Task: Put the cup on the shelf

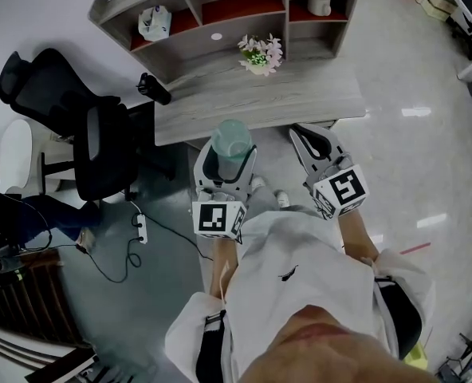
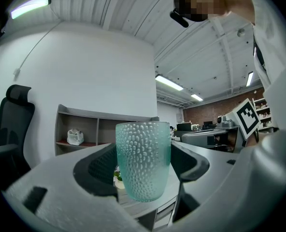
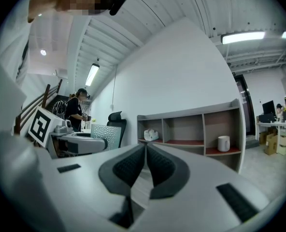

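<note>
Cup (image 1: pixel 232 140) stands upright, clamped between the left gripper (image 1: pixel 230 154) jaws at frame centre, at the desk (image 1: pixel 316 94) front edge. The right gripper (image 1: pixel 306 134) jaws are pressed together, empty, just right of it. Mid-desk, flowers (image 1: pixel 260 53) stand between cup and shelf (image 1: pixel 244 10) at frame top; chair (image 1: pixel 84 134) at left

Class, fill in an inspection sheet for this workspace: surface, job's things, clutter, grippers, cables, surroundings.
Surface: grey wooden desk, below the shelf.
Job's things: teal dimpled glass cup, upright, held off the desk; grey wooden shelf with red-lined compartments.
Clutter: pink-flowered pot on desk; white mug in right compartment; white bundle in left compartment.
Grippers: left hand-held gripper shut on cup; right hand-held gripper shut, empty.
Cables: black cable, white power strip on floor.
Surroundings: black office chair; glossy grey floor.
</note>
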`<state>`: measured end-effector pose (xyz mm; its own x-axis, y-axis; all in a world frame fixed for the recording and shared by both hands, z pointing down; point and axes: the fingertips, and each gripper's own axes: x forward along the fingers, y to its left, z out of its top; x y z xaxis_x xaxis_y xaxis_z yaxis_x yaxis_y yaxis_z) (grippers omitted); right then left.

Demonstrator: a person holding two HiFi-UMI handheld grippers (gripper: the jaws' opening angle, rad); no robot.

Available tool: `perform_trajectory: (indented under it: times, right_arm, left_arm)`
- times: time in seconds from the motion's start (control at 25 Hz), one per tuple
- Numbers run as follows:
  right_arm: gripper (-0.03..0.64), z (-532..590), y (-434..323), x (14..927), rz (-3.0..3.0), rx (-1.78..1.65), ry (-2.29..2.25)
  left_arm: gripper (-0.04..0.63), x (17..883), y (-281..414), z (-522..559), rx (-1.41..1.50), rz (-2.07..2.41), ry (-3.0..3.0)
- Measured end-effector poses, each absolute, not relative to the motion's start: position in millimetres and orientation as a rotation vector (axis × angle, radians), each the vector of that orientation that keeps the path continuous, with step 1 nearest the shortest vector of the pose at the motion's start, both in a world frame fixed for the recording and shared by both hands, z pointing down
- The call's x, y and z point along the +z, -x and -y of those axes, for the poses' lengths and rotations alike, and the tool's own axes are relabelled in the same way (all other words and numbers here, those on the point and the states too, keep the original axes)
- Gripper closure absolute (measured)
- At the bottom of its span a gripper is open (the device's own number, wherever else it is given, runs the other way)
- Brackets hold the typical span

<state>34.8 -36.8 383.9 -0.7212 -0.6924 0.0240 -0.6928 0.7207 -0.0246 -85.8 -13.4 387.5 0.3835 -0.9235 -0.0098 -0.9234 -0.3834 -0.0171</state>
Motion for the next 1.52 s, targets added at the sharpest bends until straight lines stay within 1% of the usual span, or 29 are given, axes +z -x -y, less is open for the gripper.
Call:
perform_trajectory:
  times: [0.36,0.76,1.52]
  right_arm:
    - [0.581,67,-40,380,2.898,0.038,-1.188]
    - [0.581,98,-24,379,2.900,0.034,-1.174]
    - [0.581,161,-14,387,2.855,0.055,-1.229]
  left_arm:
    - [0.233,386,81,43,-0.007,-1.713,2.607]
    - [0.233,383,95,73,0.003,-1.720,2.603]
    - [0.233,391,101,145,0.006,-1.663,2.669]
